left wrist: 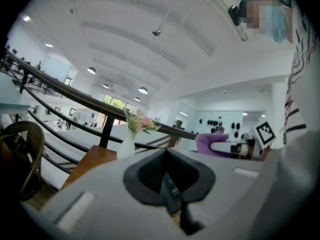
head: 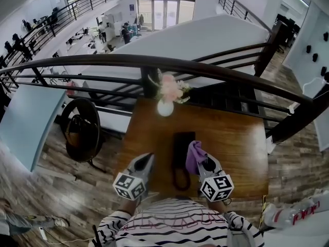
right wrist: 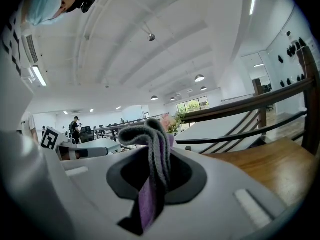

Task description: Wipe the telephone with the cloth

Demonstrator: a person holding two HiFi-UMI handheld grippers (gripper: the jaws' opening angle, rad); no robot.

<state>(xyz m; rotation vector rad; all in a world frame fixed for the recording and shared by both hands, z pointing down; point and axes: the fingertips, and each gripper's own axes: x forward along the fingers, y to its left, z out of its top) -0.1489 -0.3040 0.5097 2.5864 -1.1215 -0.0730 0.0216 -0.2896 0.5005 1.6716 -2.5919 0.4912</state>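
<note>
The black telephone (head: 181, 143) lies along the middle of the wooden table (head: 236, 143), its cord looping at the near end (head: 180, 180). My right gripper (head: 201, 159) is just right of the telephone and is shut on a purple cloth (head: 193, 156). In the right gripper view the cloth (right wrist: 152, 149) is bunched between the jaws of my right gripper (right wrist: 155, 134), grey folds on top. My left gripper (head: 148, 158) hovers left of the telephone with its jaws together and nothing between them. The left gripper view shows my left gripper (left wrist: 167, 156) shut and the cloth (left wrist: 212, 143) off to the right.
A white vase of pink flowers (head: 165, 106) stands at the table's far edge, against a dark curved railing (head: 154, 62). A round wicker chair (head: 81, 130) sits left of the table. Beyond the railing is a drop to a lower floor. A white shoe (head: 293, 215) lies at the lower right.
</note>
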